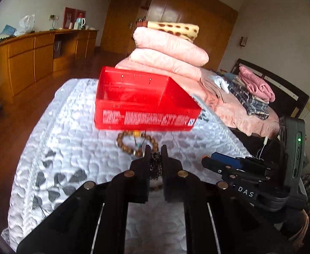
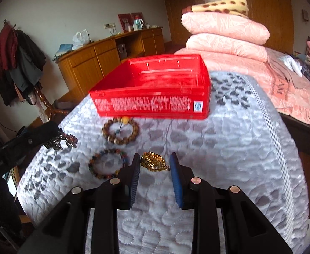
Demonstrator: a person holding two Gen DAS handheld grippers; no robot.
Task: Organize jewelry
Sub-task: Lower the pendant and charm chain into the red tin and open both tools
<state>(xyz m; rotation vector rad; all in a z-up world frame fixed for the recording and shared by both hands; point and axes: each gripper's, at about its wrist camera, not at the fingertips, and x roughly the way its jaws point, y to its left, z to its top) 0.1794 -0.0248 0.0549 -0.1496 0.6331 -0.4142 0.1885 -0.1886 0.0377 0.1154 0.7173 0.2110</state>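
An open red plastic box (image 1: 144,103) (image 2: 152,86) stands on the quilted white mattress (image 1: 70,148) (image 2: 239,148). A brown wooden bead bracelet (image 1: 131,140) (image 2: 121,131) lies just in front of it. My left gripper (image 1: 155,154) is shut on a dark sparkly jewelry piece (image 1: 156,165), seen from the right wrist view (image 2: 61,140) held above the mattress. A multicoloured bead bracelet (image 2: 108,164) lies left of my right gripper (image 2: 155,165). That gripper is open, with a gold ornament (image 2: 153,161) lying between its fingertips.
Folded pink quilts (image 1: 169,53) (image 2: 224,33) and a spotted blanket (image 1: 174,30) are stacked behind the box. Clothes (image 1: 254,93) lie on the bed to the right. A wooden sideboard (image 1: 38,53) and a coat rack (image 2: 17,63) stand across the floor.
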